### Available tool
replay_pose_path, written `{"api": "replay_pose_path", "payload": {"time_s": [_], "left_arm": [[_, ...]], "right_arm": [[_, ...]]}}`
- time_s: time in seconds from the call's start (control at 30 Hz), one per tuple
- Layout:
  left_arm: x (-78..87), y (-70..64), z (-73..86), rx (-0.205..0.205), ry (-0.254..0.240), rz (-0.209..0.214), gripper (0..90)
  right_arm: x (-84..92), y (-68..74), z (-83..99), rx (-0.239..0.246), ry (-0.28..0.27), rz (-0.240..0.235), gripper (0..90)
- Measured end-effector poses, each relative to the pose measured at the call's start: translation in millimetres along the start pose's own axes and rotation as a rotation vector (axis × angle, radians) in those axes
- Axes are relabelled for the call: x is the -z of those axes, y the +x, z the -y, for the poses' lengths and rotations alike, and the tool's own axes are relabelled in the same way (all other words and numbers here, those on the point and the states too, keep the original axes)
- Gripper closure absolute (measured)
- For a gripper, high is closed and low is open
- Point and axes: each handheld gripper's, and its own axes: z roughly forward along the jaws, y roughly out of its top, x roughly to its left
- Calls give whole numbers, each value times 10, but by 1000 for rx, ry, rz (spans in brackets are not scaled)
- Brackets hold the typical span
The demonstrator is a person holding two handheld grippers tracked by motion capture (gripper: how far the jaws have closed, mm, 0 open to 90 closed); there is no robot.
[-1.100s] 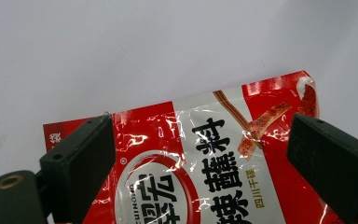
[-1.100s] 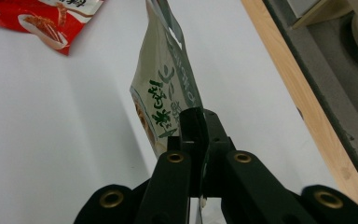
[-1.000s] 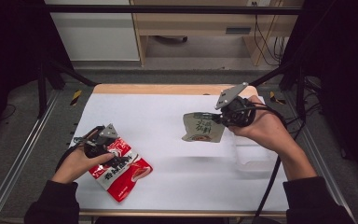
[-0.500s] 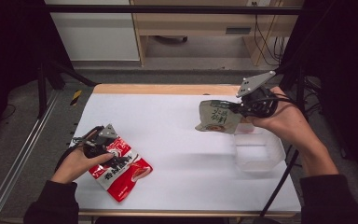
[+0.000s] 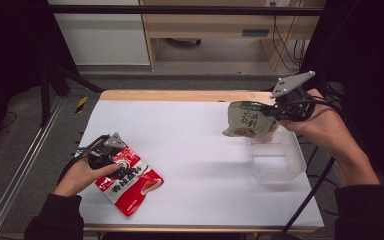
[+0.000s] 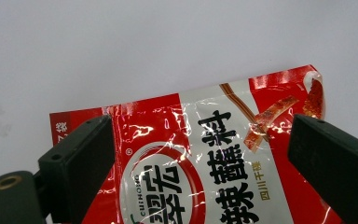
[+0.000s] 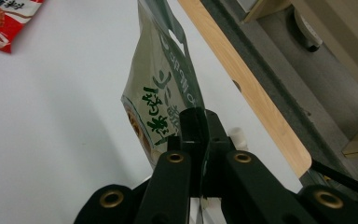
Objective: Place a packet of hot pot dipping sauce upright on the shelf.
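2 pouches (image 5: 247, 120) (image 5: 130, 180), perhaps both gripped

A white-topped counter (image 5: 180, 130) with a wooden far edge stands on grey floor (image 5: 25, 150); beyond it, a wooden cabinet (image 5: 215, 25), dangling cables (image 5: 279, 35).

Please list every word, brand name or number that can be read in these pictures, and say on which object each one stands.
"CUIHONG": on the red packet, small Latin letters inside its white oval.
"翠宏": large characters in the same oval.
"辣蘸料": black characters down its white middle, the lowest cut off.
"四川干碟": small characters beside them.
Green brush characters on the grey-green packet: too tilted to read.
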Motion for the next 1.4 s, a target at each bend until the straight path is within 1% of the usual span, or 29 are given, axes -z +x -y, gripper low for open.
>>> {"api": "replay_pose_path", "payload": {"time_s": [0.07,0.2,0.33,0.4,0.5,0.53,0.6,0.7,0.77,0.8,0.83,0.9,0.93,1.0,1.13,1.27,1.3,1.4], "left_arm": [[-1,2,-1,2,-2,1,78],[-5,-1,0,2,2,0,78],[-4,5,5,3,3,-2,78],[-3,7,7,3,4,-2,78],[1,17,15,5,3,-3,78],[2,19,17,6,3,-3,78],[3,21,20,6,4,-3,78],[1,25,24,6,8,-7,78],[0,24,23,5,8,-2,78],[0,24,23,5,8,-2,78],[-3,24,23,4,8,-5,78],[-3,27,25,5,10,-5,78],[-6,28,27,10,6,-4,78],[-6,30,34,11,8,-2,78],[13,46,55,17,8,-7,78],[23,73,75,22,6,-11,77],[25,90,91,29,7,-13,76],[25,107,105,35,9,-15,76]], "right_arm": [[27,-56,61,-12,-3,11,900],[46,-93,101,-22,-3,20,900],[71,-163,179,-40,-1,36,900],[70,-177,198,-40,-1,35,900],[76,-212,250,-46,2,46,900],[81,-236,289,-51,7,56,900],[80,-245,306,-54,7,57,900],[83,-305,409,-75,2,71,900],[78,-338,462,-79,9,77,900],[78,-338,462,-79,9,77,900],[63,-363,512,-89,9,75,900],[51,-380,543,-90,12,76,900],[31,-396,578,-99,19,78,900],[-9,-423,629,-95,25,77,900],[-127,-506,766,-112,35,60,900],[-178,-552,817,-112,41,51,900],[-206,-571,836,-111,52,44,900],[-247,-601,859,-105,49,30,900]]}}
